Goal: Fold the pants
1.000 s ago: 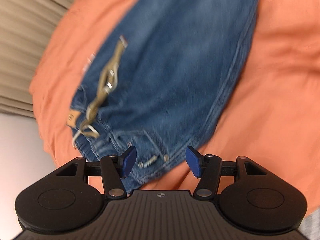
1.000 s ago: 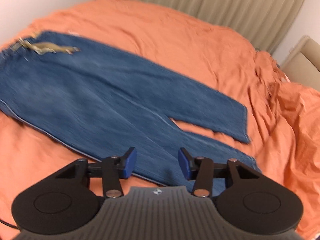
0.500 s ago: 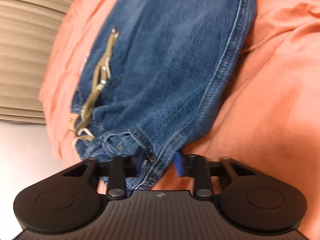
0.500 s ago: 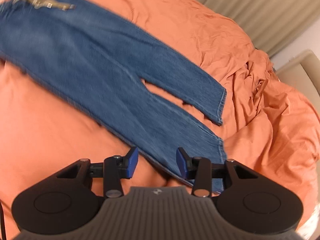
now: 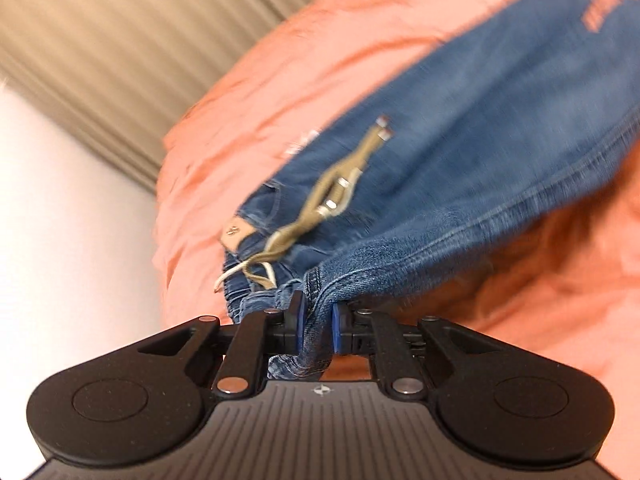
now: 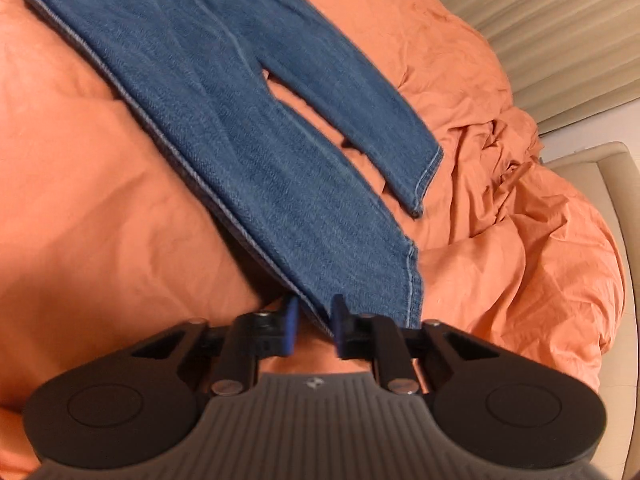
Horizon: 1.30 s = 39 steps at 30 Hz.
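Blue jeans [image 6: 224, 92] lie spread on an orange bed cover [image 6: 80, 184], legs apart. In the left wrist view my left gripper [image 5: 316, 326] is shut on the near corner of the jeans' waistband [image 5: 320, 312] and lifts that side edge off the cover; a khaki belt [image 5: 336, 196] lies across the waist. In the right wrist view my right gripper [image 6: 314, 330] has closed in around the outer seam of the near leg [image 6: 316, 264] by the hem, with the denim edge against the right pad and a gap at the left pad.
Beige curtains [image 5: 120, 60] hang behind the bed, also in the right wrist view [image 6: 540, 12]. A white wall [image 5: 60, 240] stands to the left. The cover is bunched in folds [image 6: 520, 200] at the right, beside a cream padded edge [image 6: 600, 184].
My left gripper closed on the waistband corner and raised it. My right gripper moved down to the near leg's hem and narrowed around its outer seam.
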### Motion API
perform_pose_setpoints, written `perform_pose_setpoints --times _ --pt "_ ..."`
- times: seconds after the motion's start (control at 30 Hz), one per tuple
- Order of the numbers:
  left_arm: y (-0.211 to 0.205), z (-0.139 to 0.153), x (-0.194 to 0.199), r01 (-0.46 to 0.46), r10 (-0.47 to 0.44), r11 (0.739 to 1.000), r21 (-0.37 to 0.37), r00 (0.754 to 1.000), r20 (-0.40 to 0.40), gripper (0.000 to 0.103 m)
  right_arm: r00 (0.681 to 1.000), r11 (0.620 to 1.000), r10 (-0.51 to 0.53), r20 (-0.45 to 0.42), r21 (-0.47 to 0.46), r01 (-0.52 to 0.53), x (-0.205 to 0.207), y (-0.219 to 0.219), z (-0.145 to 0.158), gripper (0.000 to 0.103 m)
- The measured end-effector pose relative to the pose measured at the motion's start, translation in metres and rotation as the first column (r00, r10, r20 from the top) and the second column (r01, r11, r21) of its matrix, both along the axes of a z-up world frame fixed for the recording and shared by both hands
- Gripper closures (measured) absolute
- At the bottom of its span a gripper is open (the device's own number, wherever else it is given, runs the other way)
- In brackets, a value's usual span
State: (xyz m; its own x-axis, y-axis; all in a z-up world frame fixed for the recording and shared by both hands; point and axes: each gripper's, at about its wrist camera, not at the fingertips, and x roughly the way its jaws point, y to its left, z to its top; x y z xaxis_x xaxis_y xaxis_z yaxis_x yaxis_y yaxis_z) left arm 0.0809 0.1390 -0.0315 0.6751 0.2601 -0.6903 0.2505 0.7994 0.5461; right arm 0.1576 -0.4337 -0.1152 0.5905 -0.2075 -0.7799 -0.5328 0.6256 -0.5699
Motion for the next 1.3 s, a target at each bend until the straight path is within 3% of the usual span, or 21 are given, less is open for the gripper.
perform_pose_setpoints --times 0.03,0.1,0.2,0.37,0.5,0.73,0.87,1.07,1.3 --pt "0.003 0.005 0.002 -0.024 0.024 0.999 -0.027 1.0 0.01 0.09 1.0 1.0 0.002 0.021 0.004 -0.002 -0.001 0.0 0.002 0.103" --pt "0.008 0.014 0.007 -0.063 0.065 0.995 -0.074 0.998 0.021 0.091 0.997 1.0 -0.013 0.07 0.022 0.012 0.0 -0.001 0.01 0.103" --pt "0.01 0.026 0.008 -0.094 0.101 0.992 -0.086 0.992 0.081 0.092 0.984 0.995 -0.06 0.169 0.083 0.046 0.007 -0.002 0.035 0.103" --pt "0.027 0.065 0.024 -0.157 0.182 0.976 -0.15 0.968 0.17 0.092 0.916 0.981 -0.117 0.385 0.191 0.045 0.027 0.011 0.106 0.103" --pt "0.035 0.077 0.058 -0.175 0.201 0.973 -0.15 0.963 0.179 0.092 0.892 0.963 -0.186 0.412 0.255 0.083 0.073 0.019 0.138 0.103" --pt "0.03 0.058 0.149 -0.208 0.223 0.972 -0.112 0.964 0.142 0.092 0.907 0.964 -0.252 0.338 0.17 0.204 0.191 0.047 0.084 0.103" --pt "0.034 0.03 0.201 -0.223 0.231 0.97 -0.093 0.969 0.084 0.092 0.919 0.968 -0.25 0.306 0.099 0.23 0.248 0.06 0.045 0.103" --pt "0.044 -0.025 0.253 -0.255 0.255 0.964 -0.071 0.967 -0.021 0.092 0.948 0.974 -0.225 0.225 0.031 0.224 0.309 0.074 -0.01 0.103" --pt "0.053 -0.081 0.284 -0.271 0.264 0.962 -0.04 0.957 -0.122 0.092 0.966 0.975 -0.206 0.158 -0.054 0.217 0.353 0.087 -0.073 0.103"
